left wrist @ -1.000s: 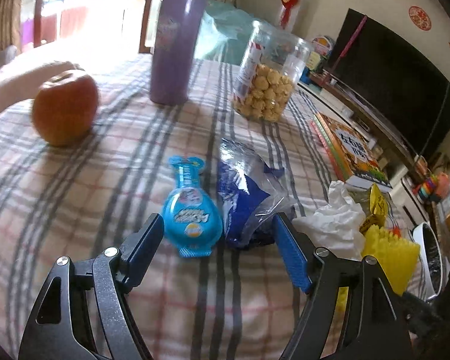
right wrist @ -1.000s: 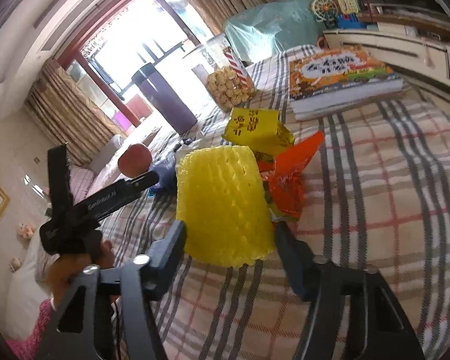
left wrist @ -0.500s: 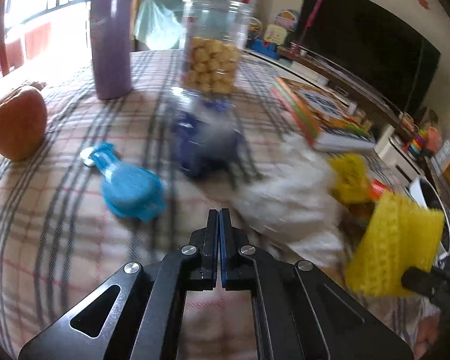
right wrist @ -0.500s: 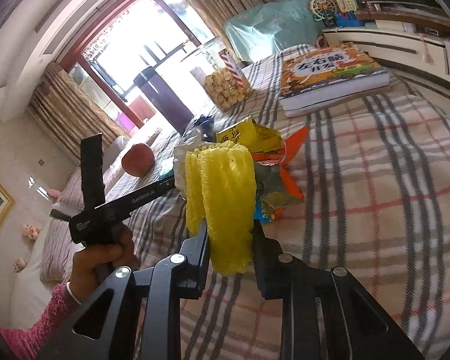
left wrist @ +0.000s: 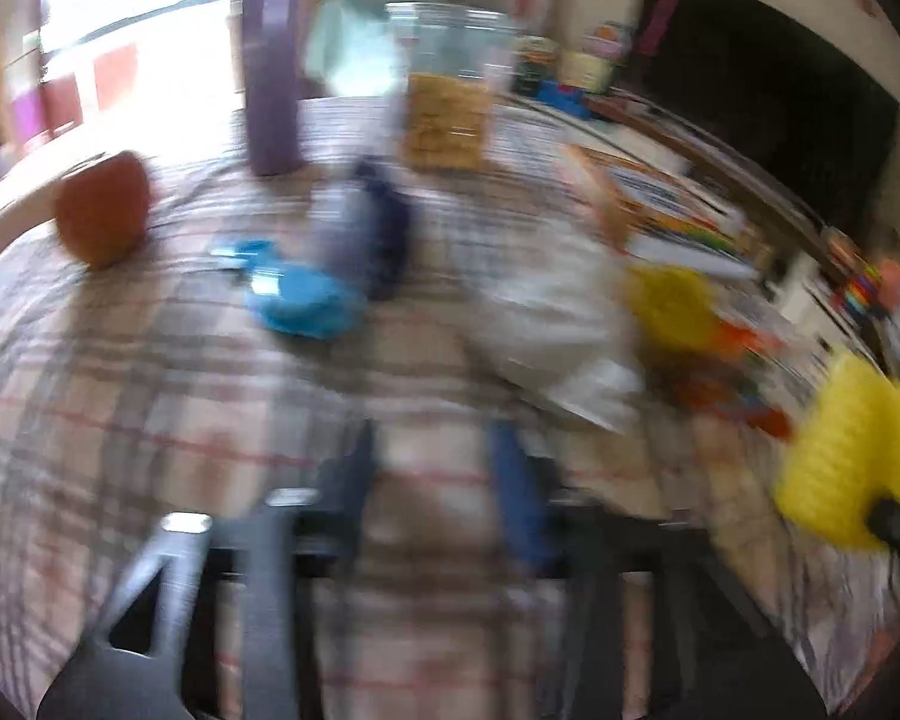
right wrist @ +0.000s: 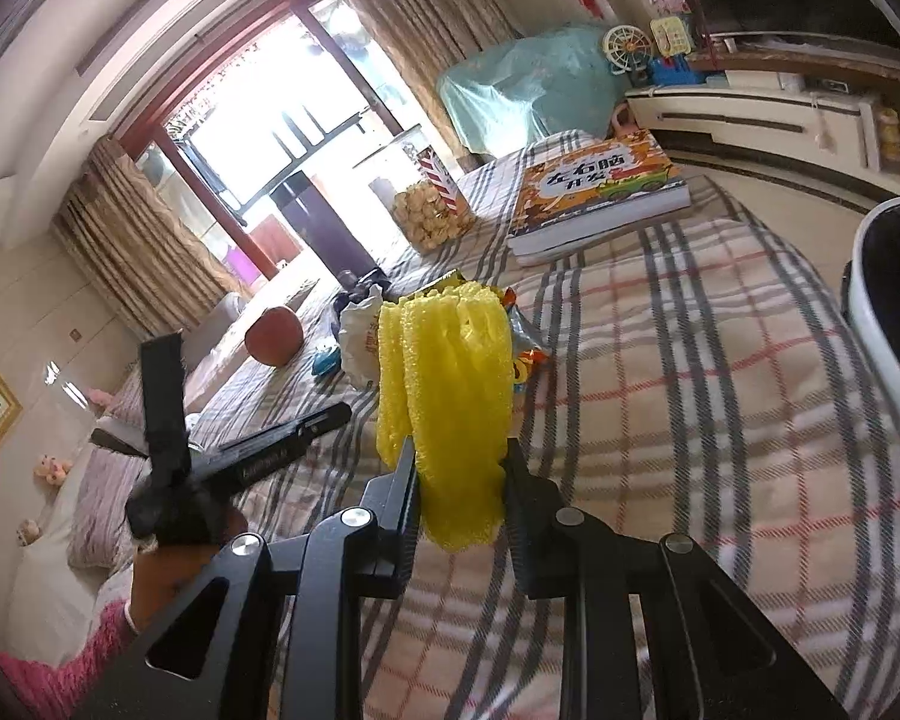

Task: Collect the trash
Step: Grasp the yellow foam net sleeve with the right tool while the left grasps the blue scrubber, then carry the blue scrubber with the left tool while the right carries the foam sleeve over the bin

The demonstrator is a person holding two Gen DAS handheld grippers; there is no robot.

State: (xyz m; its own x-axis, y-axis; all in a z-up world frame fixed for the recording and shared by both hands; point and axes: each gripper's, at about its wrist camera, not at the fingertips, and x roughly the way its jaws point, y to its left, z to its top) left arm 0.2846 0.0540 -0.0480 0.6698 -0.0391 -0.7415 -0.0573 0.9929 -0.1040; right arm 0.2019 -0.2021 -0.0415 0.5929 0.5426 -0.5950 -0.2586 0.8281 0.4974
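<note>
Plaid tablecloth (right wrist: pixel 720 360) unchanged; right gripper (right wrist: pixel 459 468) jaws now clamp lifted yellow foam net (right wrist: pixel 444 372); left gripper (left wrist: pixel 432 480) jaws reopening, empty

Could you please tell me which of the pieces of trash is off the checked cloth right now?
The yellow foam net. The right tool grips it and holds it up, while the white tissue, orange wrapper and blue packet lie on the cloth.

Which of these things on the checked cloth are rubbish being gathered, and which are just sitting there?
Rubbish:
yellow foam net, pinched in the right gripper
white tissue
snack wrappers
blue wrapper
white bin, where it likely goes

Just lying about:
apple
purple flask
snack jar
book
blue toy, probably
</note>
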